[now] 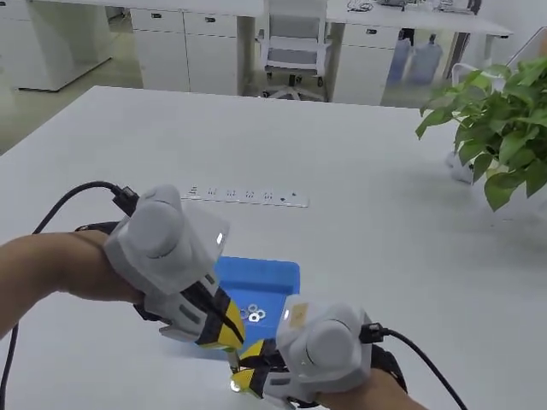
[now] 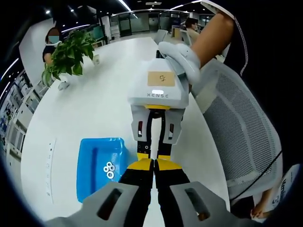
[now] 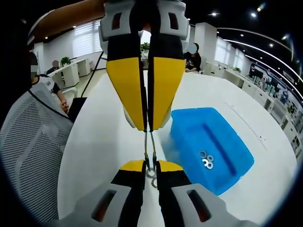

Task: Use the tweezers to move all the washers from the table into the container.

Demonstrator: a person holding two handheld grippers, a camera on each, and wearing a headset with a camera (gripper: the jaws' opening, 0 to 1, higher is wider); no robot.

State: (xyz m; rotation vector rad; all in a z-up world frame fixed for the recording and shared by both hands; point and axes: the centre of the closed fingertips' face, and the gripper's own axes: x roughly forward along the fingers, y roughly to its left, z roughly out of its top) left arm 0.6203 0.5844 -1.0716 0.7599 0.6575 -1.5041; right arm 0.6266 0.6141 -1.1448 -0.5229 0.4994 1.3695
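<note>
Tweezers [image 3: 149, 144], lying twelve-to-six in the right gripper view, are clenched at their top by the left gripper [image 3: 146, 128] and squeezed near the tips by the right gripper [image 3: 151, 164] over a washer [image 3: 151, 174] on the counter [image 3: 104, 142], the blue container [image 3: 187, 127] just beside at two o'clock.

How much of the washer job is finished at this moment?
Done: a few washers lie in the blue container. In hand: the left gripper holds the tweezers, tips down between the fingers of the right gripper. Left: about two loose washers on the table at those tips; whether one is pinched, I cannot tell.
</note>
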